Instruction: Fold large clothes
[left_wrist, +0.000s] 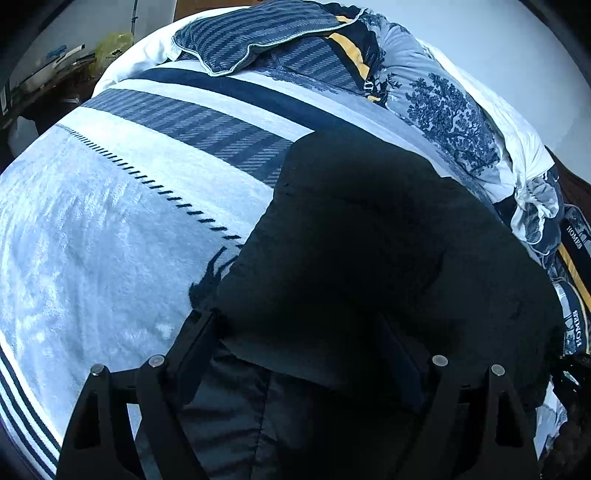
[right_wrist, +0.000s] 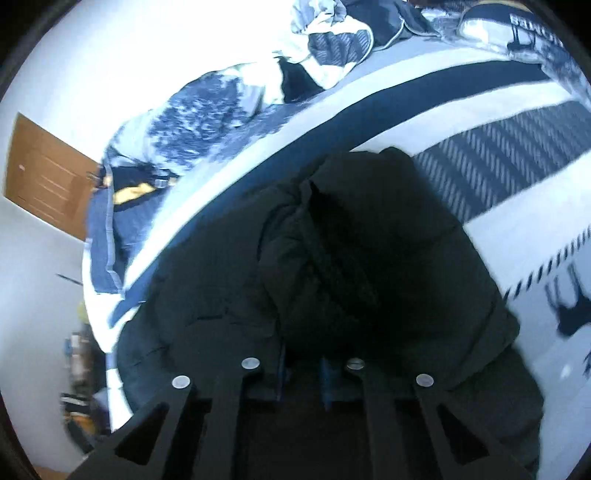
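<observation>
A black jacket (left_wrist: 388, 240) lay half-folded on the bed (left_wrist: 92, 240); left gripper (left_wrist: 299, 354) was spread wide, right gripper (right_wrist: 301, 369) narrowed on its fabric; another fold was judged due

The black jacket (left_wrist: 369, 240) hides both grippers' fingertips; its lower part is cropped.
</observation>
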